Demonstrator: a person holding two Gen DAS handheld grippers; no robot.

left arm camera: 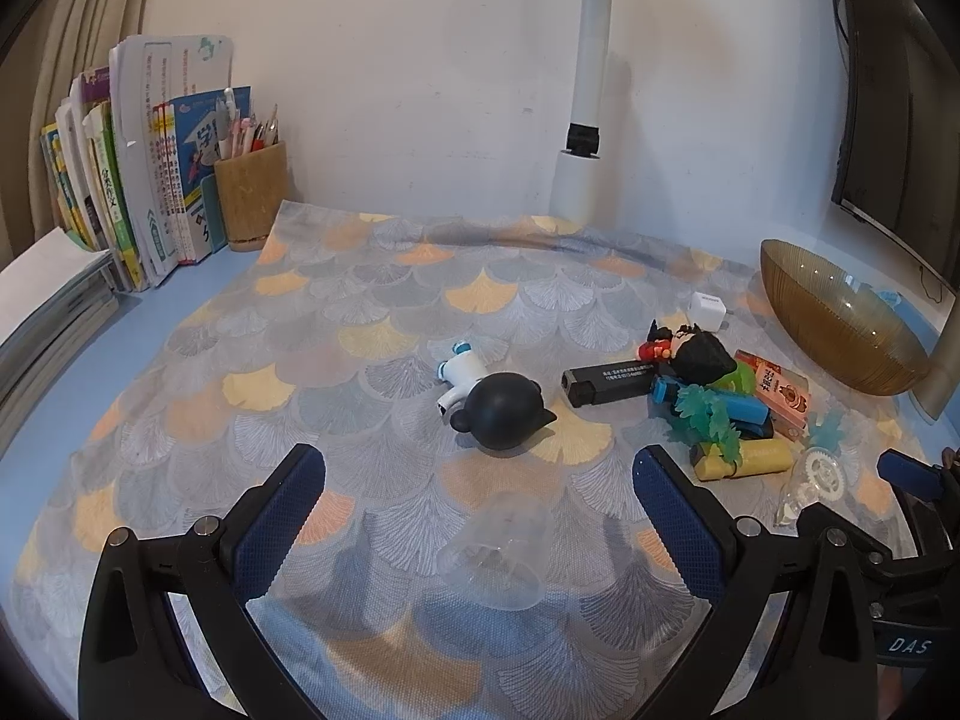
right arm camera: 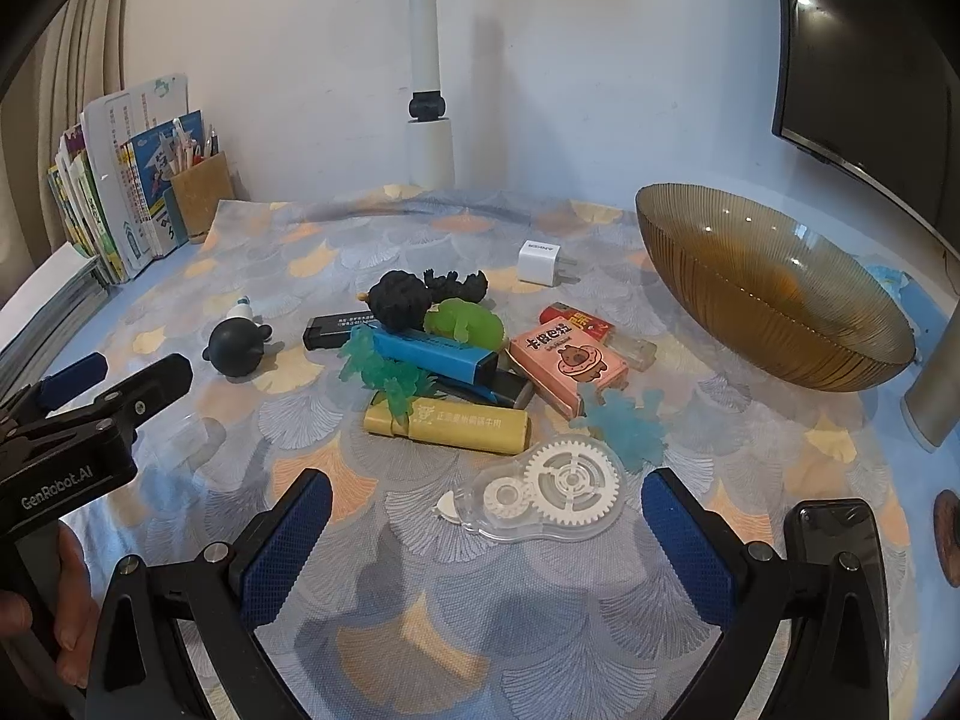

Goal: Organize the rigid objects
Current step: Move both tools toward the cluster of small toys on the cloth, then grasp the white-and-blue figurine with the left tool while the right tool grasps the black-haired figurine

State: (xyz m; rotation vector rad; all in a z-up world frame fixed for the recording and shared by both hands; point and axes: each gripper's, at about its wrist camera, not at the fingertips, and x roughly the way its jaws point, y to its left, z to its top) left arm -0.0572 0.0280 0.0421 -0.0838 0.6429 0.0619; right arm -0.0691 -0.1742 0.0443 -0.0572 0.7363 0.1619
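Note:
A pile of small rigid objects lies on the patterned cloth: a yellow bar (right arm camera: 447,427), a blue highlighter (right arm camera: 432,354), a pink card box (right arm camera: 567,363), a clear correction-tape dispenser with white gears (right arm camera: 543,498), a black lighter (left arm camera: 609,384), a white charger (right arm camera: 539,263) and a dark round-headed figurine (left arm camera: 501,411). An amber glass bowl (right arm camera: 774,288) stands at the right. My left gripper (left arm camera: 480,477) is open over a clear plastic cup (left arm camera: 501,552) lying on its side. My right gripper (right arm camera: 486,501) is open, with the dispenser between its fingers.
Books (left arm camera: 138,180) and a wooden pen holder (left arm camera: 251,195) stand at the back left. A white lamp post (left arm camera: 585,120) rises at the back. A monitor (right arm camera: 870,60) is at the right. A phone (right arm camera: 834,540) lies near the right gripper.

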